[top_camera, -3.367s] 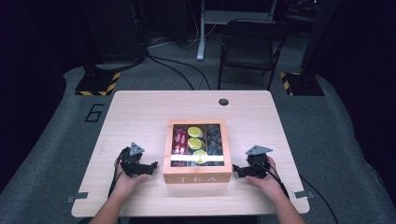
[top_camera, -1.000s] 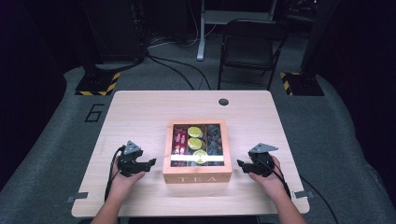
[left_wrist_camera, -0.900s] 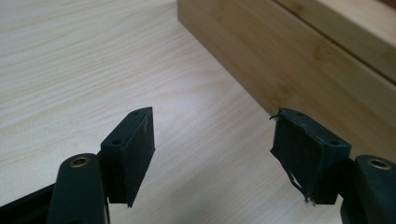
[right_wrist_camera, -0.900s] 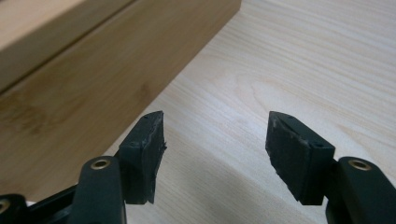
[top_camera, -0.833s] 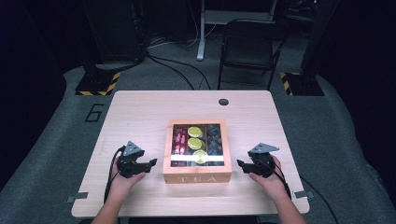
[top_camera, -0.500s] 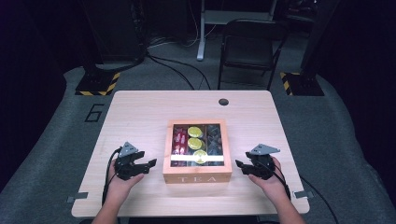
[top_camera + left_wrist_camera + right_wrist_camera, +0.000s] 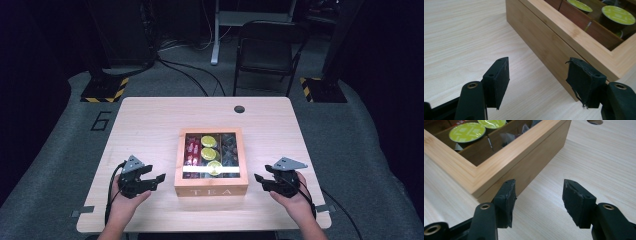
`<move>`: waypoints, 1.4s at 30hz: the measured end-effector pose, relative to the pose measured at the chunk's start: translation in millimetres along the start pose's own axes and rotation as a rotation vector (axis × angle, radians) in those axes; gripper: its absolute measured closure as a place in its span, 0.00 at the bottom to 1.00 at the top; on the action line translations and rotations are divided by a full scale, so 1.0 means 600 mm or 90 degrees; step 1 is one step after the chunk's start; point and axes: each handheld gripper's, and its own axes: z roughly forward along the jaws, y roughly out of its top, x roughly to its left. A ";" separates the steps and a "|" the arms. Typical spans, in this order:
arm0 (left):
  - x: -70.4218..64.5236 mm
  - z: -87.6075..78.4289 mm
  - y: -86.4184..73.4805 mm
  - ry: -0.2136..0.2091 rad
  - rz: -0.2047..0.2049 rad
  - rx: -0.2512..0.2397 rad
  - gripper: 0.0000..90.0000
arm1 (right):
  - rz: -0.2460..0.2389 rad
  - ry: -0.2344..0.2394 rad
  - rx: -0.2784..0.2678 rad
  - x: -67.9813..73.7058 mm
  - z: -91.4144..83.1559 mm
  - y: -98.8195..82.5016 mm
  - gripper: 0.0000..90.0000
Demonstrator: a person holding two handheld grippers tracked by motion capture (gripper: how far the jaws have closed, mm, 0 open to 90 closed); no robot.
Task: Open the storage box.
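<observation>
A wooden box (image 7: 211, 191) marked TEA sits mid-table, and its framed top shows green-lidded pods (image 7: 208, 141), red packets (image 7: 192, 151) and dark packets (image 7: 230, 150). My left gripper (image 7: 159, 178) hovers just left of the box's near left corner (image 7: 574, 82). Its jaws have just been closing but stand open (image 7: 537, 72) with nothing between them. My right gripper (image 7: 259, 179) is just right of the box's near right corner (image 7: 477, 192). It is also open (image 7: 539, 192), its jaws have just been closing, and only bare tabletop lies between them. Pods show in the box (image 7: 618, 14) (image 7: 467, 131).
The pale wooden table (image 7: 150, 125) has a round cable hole (image 7: 239, 109) near its far edge. A dark folding chair (image 7: 265, 50) stands beyond the table. A cable (image 7: 110, 195) trails from the left gripper toward the near edge. Bare wood lies on both sides of the box.
Both grippers have lifted slightly beside the box and their jaws have narrowed. The box has stayed in place.
</observation>
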 end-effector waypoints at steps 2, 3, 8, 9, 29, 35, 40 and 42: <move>-0.006 -0.005 0.000 -0.006 0.006 0.000 0.38 | 0.003 0.005 -0.008 0.005 -0.006 -0.001 0.48; -0.009 -0.006 0.000 -0.007 0.007 -0.003 0.38 | 0.010 0.009 -0.008 0.011 -0.011 -0.002 0.48; -0.027 -0.021 0.000 -0.022 0.023 -0.021 0.40 | -0.001 0.015 -0.029 0.033 -0.027 -0.001 0.48; -0.029 -0.024 0.001 -0.026 0.030 -0.018 0.40 | -0.004 0.019 -0.033 0.038 -0.030 -0.001 0.48; -0.065 -0.012 -0.008 -0.076 0.050 -0.013 0.40 | -0.039 0.063 -0.024 0.073 -0.016 -0.005 0.48; -0.076 0.000 -0.012 -0.087 0.055 -0.010 0.41 | -0.062 0.065 -0.003 0.080 -0.003 -0.008 0.53; -0.082 0.008 -0.016 -0.100 0.063 -0.004 0.47 | -0.060 0.075 0.004 0.080 0.002 -0.009 0.60; -0.084 0.010 -0.016 -0.100 0.068 -0.002 0.49 | -0.057 0.079 0.008 0.079 0.003 -0.010 0.62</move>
